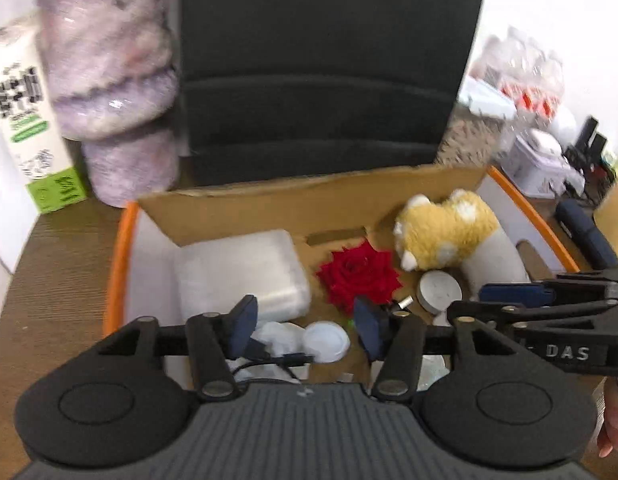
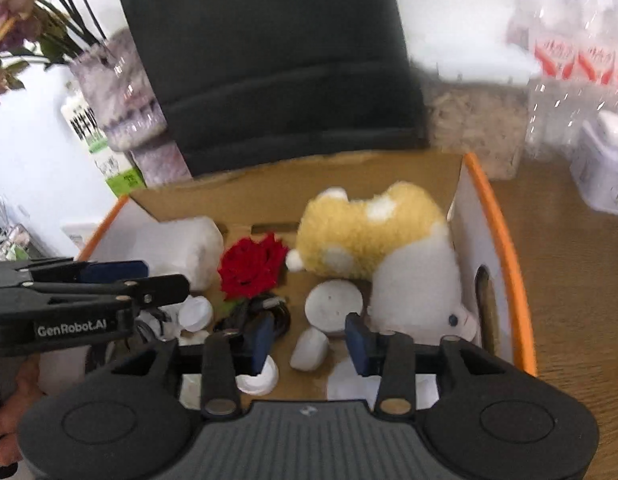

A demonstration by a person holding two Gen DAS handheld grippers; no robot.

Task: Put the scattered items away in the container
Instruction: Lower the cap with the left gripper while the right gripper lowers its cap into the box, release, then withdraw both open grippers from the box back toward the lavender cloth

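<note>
Cardboard box w/ orange rim, far edge of bench: plush dog at right wall, clear pouch left, red rose centre, round tin, white cap. Left gripper & right gripper part-open, empty, above the box.

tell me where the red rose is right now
The red rose lies inside the cardboard box, near its middle in both views, between the clear plastic container and the yellow plush toy.

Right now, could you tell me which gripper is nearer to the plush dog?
Right. The right gripper hangs just in front of the plush dog; the left gripper is further left, by the red rose.
</note>
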